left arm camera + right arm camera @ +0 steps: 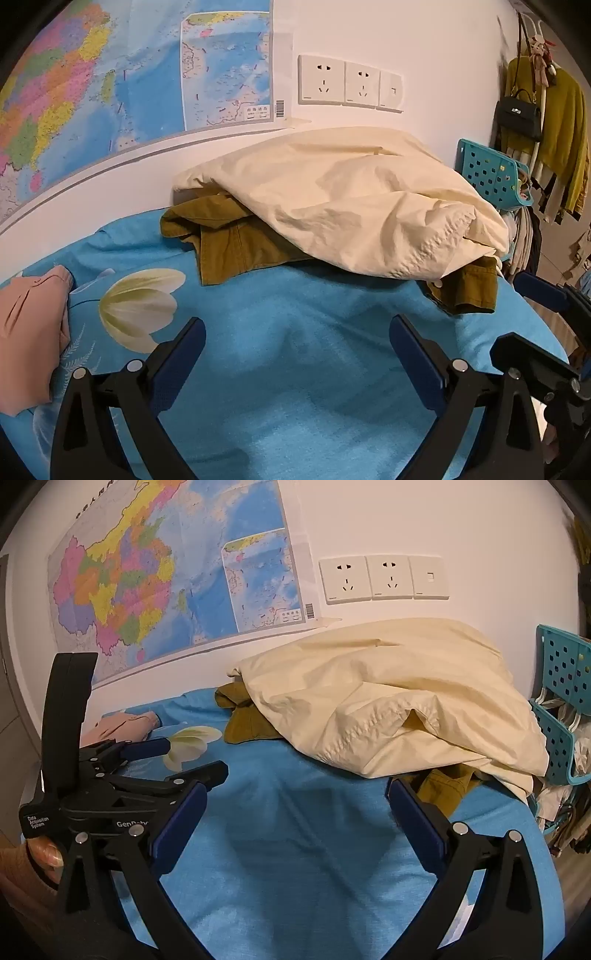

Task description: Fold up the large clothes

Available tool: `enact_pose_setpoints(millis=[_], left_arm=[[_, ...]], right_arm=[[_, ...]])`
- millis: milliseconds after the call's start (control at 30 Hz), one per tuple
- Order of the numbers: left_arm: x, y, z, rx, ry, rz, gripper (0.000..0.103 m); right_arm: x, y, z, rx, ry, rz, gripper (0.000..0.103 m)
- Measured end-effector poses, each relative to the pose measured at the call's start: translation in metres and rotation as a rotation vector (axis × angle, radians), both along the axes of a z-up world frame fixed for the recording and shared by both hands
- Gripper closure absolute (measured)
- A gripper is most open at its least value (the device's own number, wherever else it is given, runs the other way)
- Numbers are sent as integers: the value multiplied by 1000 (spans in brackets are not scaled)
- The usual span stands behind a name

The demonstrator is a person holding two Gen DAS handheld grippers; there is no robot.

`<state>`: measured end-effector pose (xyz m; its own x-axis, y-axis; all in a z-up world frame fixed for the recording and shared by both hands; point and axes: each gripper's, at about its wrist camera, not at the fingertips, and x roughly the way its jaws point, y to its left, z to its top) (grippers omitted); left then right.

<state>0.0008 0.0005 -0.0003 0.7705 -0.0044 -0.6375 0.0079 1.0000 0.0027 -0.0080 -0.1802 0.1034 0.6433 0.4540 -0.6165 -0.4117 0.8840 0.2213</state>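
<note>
Listed left to right on the blue bed sheet [295,369]: pink garment [29,332] at far left; left gripper [297,343], jaws released wide and empty; right gripper [295,812], likewise spread with nothing between. Lay ahead of both, against the wall: cream garment [351,206] heaped over an olive garment [236,240], long axis running left to right. Judged nearer the right gripper, toward which the heap's near end pointed.

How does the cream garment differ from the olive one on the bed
The cream garment lies on top in a big puffy heap; the olive garment sits underneath it, flatter, with only its ends sticking out on either side. The cream garment is pale and shows far more of its surface; the olive garment is dark and mostly hidden. Both are crumpled, unfolded, and rest on the blue bedsheet near the wall.
</note>
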Motion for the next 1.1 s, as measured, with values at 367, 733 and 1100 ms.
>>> enact_pose_setpoints(millis=[367, 733, 1100], left_arm=[[2, -2, -2, 1, 1, 2, 7], [0, 5, -5, -20, 7, 5, 7], [0, 6, -7, -30, 13, 8, 7]], right_arm=[[4, 6, -3, -3, -1, -3, 6], [2, 5, -2, -8, 6, -4, 6], [3, 8, -5, -21, 6, -4, 6]])
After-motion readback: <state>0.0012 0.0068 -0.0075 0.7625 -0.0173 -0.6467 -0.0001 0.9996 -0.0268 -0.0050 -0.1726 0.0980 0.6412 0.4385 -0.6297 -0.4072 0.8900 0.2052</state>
